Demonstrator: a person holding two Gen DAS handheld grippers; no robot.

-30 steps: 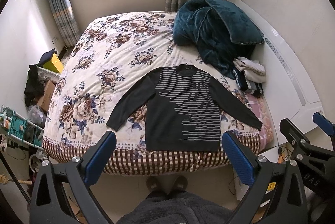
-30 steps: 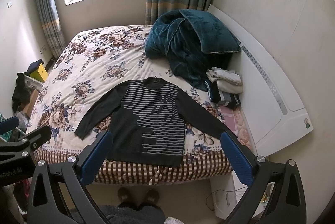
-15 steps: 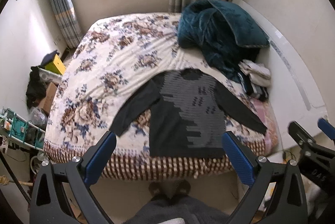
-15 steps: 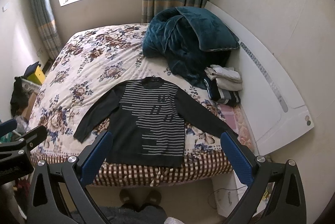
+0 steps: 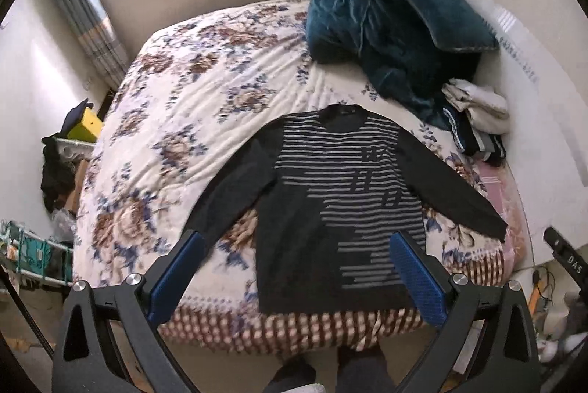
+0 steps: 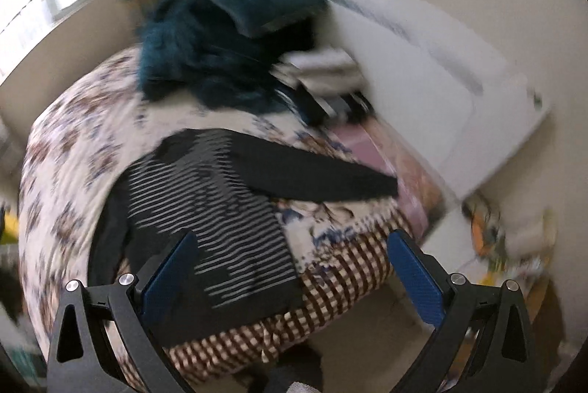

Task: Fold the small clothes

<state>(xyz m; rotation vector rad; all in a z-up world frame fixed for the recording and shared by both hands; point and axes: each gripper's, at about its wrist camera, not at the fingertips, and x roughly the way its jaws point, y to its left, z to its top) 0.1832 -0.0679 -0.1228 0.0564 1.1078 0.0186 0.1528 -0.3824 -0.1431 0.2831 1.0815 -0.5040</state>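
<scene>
Sweater (image 5: 330, 194) flat on its back near the foot edge of the bed (image 5: 205, 99), both sleeves spread out to the sides, hem lying just above the checked border — and nothing folded yet, so we judge ourselves at the very start, in the approach. Our left tongs (image 5: 294, 277) hang over the lower part of the body with the blue pads spread wide and nothing between them. Our right tongs (image 6: 290, 273) are just as wide and just as empty; that view is smeared with blur and tilted, looking toward the sweater's right-hand side, where the dark sleeve (image 6: 316, 169) runs out toward the white headboard (image 6: 422, 62). No cloth touches either pair.

Up near the headboard sit a teal blanket (image 5: 386, 36) and a small stack of clothes (image 5: 474, 121), well apart from our sweater, so they should stay out of the way.

What next? We reckon a sleeve goes first: each pair of tongs needs to come down onto a cuff or shoulder edge, pinch a single layer without dragging the quilt up, then carry it across the striped chest. Thin knit, so we'd want a low, flat bite.
</scene>
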